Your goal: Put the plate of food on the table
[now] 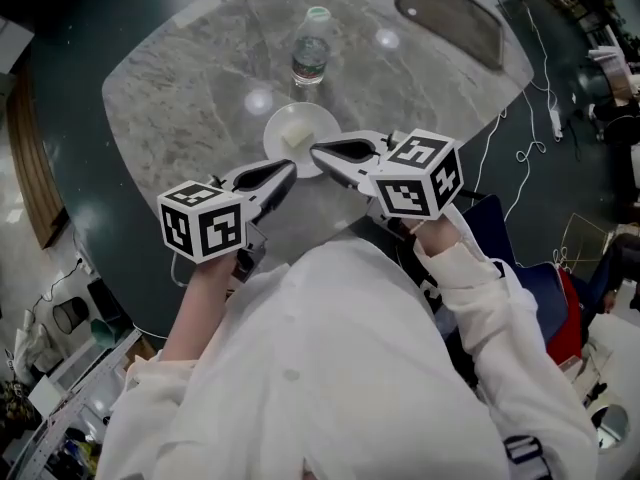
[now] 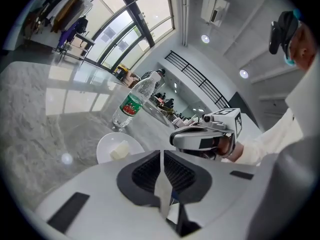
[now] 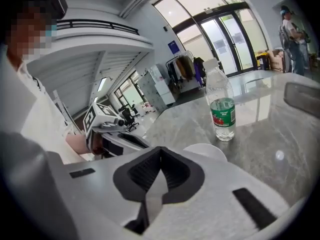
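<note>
While the plate [image 1: 322, 120] lies flat on the table [image 1: 190, 98] with a pale block of food [image 1: 292, 138] on it, both grippers hang at its near rim and neither grips it. Left gripper [image 1: 291, 167]: jaws together, nothing between them; plate ahead, below and a little left of its tip. Right gripper [image 1: 316, 152]: jaws together, empty; plate rim shows just past its jaws, slightly right. The two tips angle toward each other, close together. Bottle [image 1: 310, 56] stands upright beyond the plate, farther ahead of both grippers. Dark tray [image 1: 450, 13] lies well ahead, right of the right gripper.
</note>
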{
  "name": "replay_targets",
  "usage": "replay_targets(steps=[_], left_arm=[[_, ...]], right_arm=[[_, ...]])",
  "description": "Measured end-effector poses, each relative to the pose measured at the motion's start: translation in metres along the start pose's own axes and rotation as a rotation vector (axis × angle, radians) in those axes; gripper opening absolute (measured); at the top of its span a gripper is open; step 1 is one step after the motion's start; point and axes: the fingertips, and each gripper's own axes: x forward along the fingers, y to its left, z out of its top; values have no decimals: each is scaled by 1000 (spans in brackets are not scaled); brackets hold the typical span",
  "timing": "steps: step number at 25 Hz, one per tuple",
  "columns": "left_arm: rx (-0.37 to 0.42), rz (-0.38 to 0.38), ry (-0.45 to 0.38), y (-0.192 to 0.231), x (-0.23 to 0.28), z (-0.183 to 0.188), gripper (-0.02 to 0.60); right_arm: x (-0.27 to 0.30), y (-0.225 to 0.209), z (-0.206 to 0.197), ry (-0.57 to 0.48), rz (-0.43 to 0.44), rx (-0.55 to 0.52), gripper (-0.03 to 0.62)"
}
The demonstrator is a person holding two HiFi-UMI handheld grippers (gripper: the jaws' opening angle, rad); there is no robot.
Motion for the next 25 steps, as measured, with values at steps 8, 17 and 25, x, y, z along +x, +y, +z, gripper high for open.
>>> replay_targets(steps=[8,17,25], left_arm=[[59,29,17,-4,9,-13,32],[87,31,12,-5,5,-14,32],[81,30,33,-6,4,-18,32]], right_arm=[[5,10,-14,83,27,-65,3],[8,16,-17,102,21,-140,3],[11,23,-23,115,41,-166,3]])
